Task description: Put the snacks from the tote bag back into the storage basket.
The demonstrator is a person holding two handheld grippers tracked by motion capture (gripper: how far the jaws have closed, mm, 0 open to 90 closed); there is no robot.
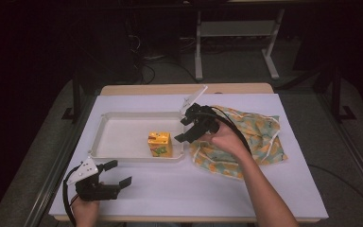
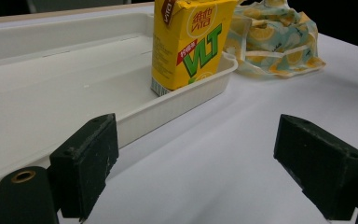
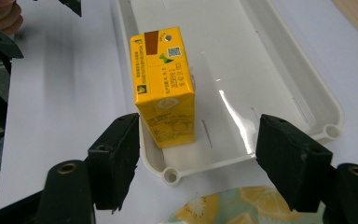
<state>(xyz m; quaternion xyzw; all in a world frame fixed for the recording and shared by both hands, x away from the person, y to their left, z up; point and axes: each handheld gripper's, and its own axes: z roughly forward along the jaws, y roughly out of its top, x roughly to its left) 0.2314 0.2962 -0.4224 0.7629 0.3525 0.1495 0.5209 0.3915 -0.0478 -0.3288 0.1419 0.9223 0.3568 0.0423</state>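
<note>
A white sheet covers the table, and on it lies a shallow white tray with a fruit-print cloth bag crumpled just beside its right end. The yellow drink carton stands upright inside the tray's near right corner, apparently free of both tools. The right gripper hovers just beside it, jaws released and empty, while the left gripper rests near the table's front left edge, jaws spread wide on nothing.

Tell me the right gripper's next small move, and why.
Probably draw the right gripper back toward the fruit-print bag: its jaws stand open, apart from the drink carton, which already stands upright in the white tray.
</note>
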